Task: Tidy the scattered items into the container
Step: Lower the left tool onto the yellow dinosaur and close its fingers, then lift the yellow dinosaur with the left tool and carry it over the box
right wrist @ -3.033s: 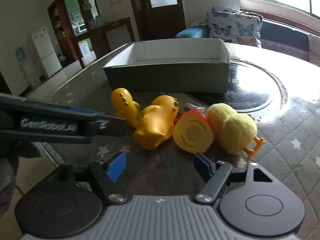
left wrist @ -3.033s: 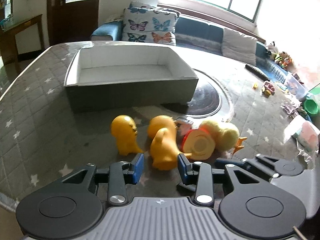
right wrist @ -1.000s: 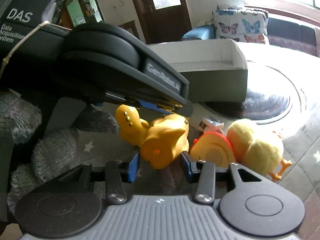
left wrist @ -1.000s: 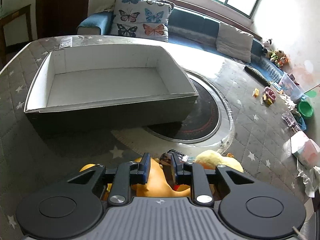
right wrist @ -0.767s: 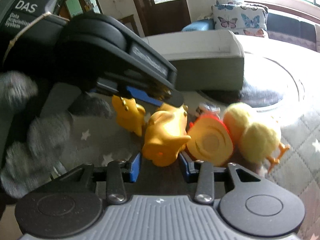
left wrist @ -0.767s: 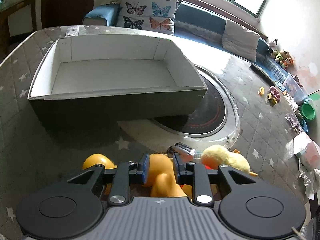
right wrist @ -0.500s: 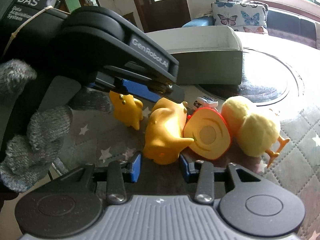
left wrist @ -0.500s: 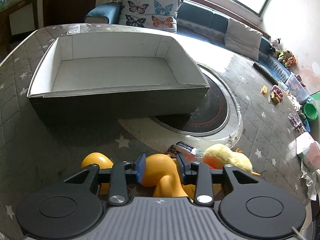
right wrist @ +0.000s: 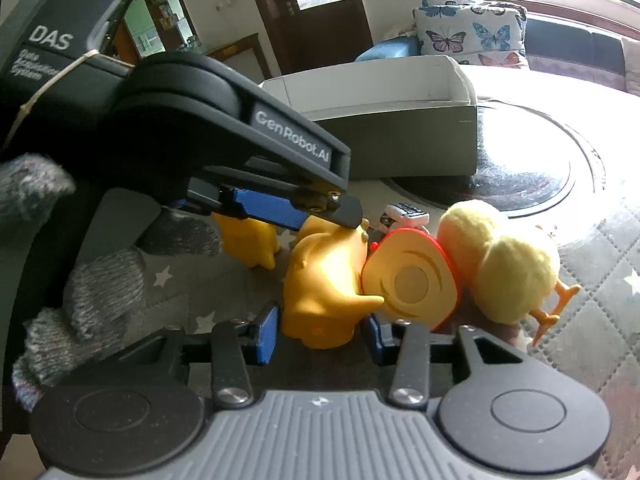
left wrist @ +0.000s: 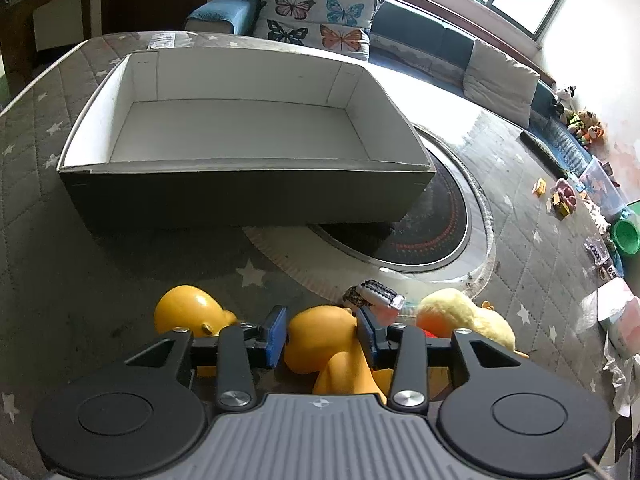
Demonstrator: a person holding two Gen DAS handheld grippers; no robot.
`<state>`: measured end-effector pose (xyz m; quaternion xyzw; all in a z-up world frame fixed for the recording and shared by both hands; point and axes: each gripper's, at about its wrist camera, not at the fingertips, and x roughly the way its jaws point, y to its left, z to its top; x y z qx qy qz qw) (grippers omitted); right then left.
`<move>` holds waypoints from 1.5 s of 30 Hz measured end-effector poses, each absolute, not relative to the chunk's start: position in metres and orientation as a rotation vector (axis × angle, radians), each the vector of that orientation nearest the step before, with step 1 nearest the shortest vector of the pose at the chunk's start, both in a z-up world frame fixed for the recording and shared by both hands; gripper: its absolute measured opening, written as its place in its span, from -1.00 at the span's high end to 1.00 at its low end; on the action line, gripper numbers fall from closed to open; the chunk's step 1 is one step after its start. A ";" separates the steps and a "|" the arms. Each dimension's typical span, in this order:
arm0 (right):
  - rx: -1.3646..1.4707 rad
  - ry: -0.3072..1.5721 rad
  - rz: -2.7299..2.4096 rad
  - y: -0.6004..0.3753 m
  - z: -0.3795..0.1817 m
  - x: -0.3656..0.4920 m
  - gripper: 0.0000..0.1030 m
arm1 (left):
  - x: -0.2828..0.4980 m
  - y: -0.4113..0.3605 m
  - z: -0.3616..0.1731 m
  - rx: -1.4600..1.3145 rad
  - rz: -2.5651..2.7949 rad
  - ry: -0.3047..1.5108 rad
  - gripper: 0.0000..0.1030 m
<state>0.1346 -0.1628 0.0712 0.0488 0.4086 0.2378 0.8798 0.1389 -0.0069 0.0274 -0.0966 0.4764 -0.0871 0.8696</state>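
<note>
Each black plastic gripper carries blue ribbed pads on slim fingers, silver screws at the linkage pivots, two round black discs and a grey ribbed housing. The left gripper bears white "GenRobot.AI" and "DAS" lettering. A grey knitted glove covers the hand.

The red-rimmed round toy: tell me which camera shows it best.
The right wrist view. There the red-rimmed round toy shows its whole tan face, between the orange toy and the plush chick. In the left wrist view only a red sliver peeks from behind the gripper finger.
</note>
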 end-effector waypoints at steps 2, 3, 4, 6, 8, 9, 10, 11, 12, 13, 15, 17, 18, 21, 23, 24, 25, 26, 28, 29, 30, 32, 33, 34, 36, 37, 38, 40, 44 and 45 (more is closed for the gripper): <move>0.113 0.850 0.497 -0.164 0.071 0.136 0.17 | 0.140 -0.009 0.027 -0.192 -0.180 0.998 0.16; 0.121 0.849 0.498 -0.165 0.071 0.137 0.17 | 0.140 -0.010 0.027 -0.188 -0.179 0.997 0.16; 0.131 0.848 0.499 -0.167 0.071 0.137 0.17 | 0.139 -0.010 0.027 -0.189 -0.178 0.997 0.16; 0.143 0.846 0.504 -0.170 0.072 0.136 0.17 | 0.139 -0.008 0.026 -0.203 -0.173 1.004 0.16; 0.149 0.845 0.510 -0.172 0.073 0.134 0.17 | 0.137 -0.006 0.026 -0.220 -0.169 1.012 0.16; 0.139 0.848 0.511 -0.173 0.072 0.132 0.17 | 0.136 -0.006 0.026 -0.223 -0.172 1.013 0.16; 0.130 0.850 0.511 -0.173 0.072 0.131 0.17 | 0.133 -0.006 0.026 -0.226 -0.176 1.013 0.16; 0.117 0.854 0.512 -0.173 0.071 0.129 0.17 | 0.130 -0.006 0.026 -0.228 -0.180 1.013 0.16; 0.106 0.856 0.514 -0.173 0.070 0.128 0.18 | 0.128 -0.006 0.027 -0.228 -0.177 1.010 0.15; 0.097 0.858 0.515 -0.173 0.069 0.126 0.20 | 0.125 -0.005 0.027 -0.234 -0.171 1.010 0.15; 0.086 0.865 0.516 -0.174 0.068 0.125 0.22 | 0.121 -0.003 0.029 -0.247 -0.158 1.010 0.15; 0.082 0.870 0.516 -0.174 0.067 0.124 0.23 | 0.115 -0.002 0.030 -0.259 -0.154 1.014 0.17; 0.078 0.869 0.515 -0.174 0.067 0.124 0.23 | 0.113 -0.002 0.031 -0.266 -0.152 1.017 0.17; 0.072 0.864 0.512 -0.174 0.067 0.124 0.23 | 0.105 -0.001 0.028 -0.292 -0.148 1.029 0.17; 0.063 0.861 0.512 -0.173 0.067 0.122 0.23 | 0.104 -0.001 0.026 -0.308 -0.138 1.030 0.15; 0.056 0.858 0.512 -0.172 0.067 0.122 0.23 | 0.105 0.000 0.025 -0.319 -0.132 1.031 0.14; 0.051 0.857 0.512 -0.171 0.067 0.122 0.23 | 0.107 -0.001 0.025 -0.323 -0.126 1.034 0.13; 0.046 0.856 0.511 -0.170 0.066 0.122 0.23 | 0.108 -0.001 0.025 -0.327 -0.121 1.037 0.10; 0.044 0.849 0.510 -0.166 0.058 0.124 0.23 | 0.111 -0.005 0.022 -0.307 -0.116 1.039 0.04; 0.046 0.845 0.510 -0.164 0.052 0.126 0.23 | 0.111 -0.007 0.021 -0.302 -0.113 1.039 0.02; 0.050 0.847 0.511 -0.164 0.052 0.123 0.23 | 0.111 -0.008 0.020 -0.296 -0.115 1.045 0.01; 0.058 0.850 0.513 -0.163 0.052 0.117 0.23 | 0.113 -0.010 0.017 -0.284 -0.118 1.058 -0.05; 0.057 0.852 0.515 -0.162 0.052 0.113 0.23 | 0.114 -0.010 0.014 -0.292 -0.119 1.068 -0.05; 0.054 0.851 0.515 -0.161 0.052 0.110 0.23 | 0.115 -0.010 0.013 -0.301 -0.119 1.074 -0.05; 0.056 0.848 0.515 -0.160 0.053 0.102 0.23 | 0.115 -0.008 0.012 -0.320 -0.118 1.084 -0.04; 0.058 0.848 0.518 -0.160 0.054 0.097 0.23 | 0.115 -0.008 0.011 -0.330 -0.117 1.089 -0.03; 0.060 0.847 0.521 -0.159 0.056 0.093 0.23 | 0.114 -0.008 0.013 -0.321 -0.116 1.086 -0.03; 0.056 0.838 0.524 -0.159 0.060 0.082 0.23 | 0.112 -0.011 0.021 -0.307 -0.120 1.066 -0.03; 0.057 0.793 0.524 -0.159 0.078 0.061 0.23 | 0.109 -0.012 0.039 -0.297 -0.134 1.022 -0.03; 0.055 0.780 0.524 -0.159 0.083 0.056 0.23 | 0.111 -0.012 0.044 -0.298 -0.138 1.010 -0.03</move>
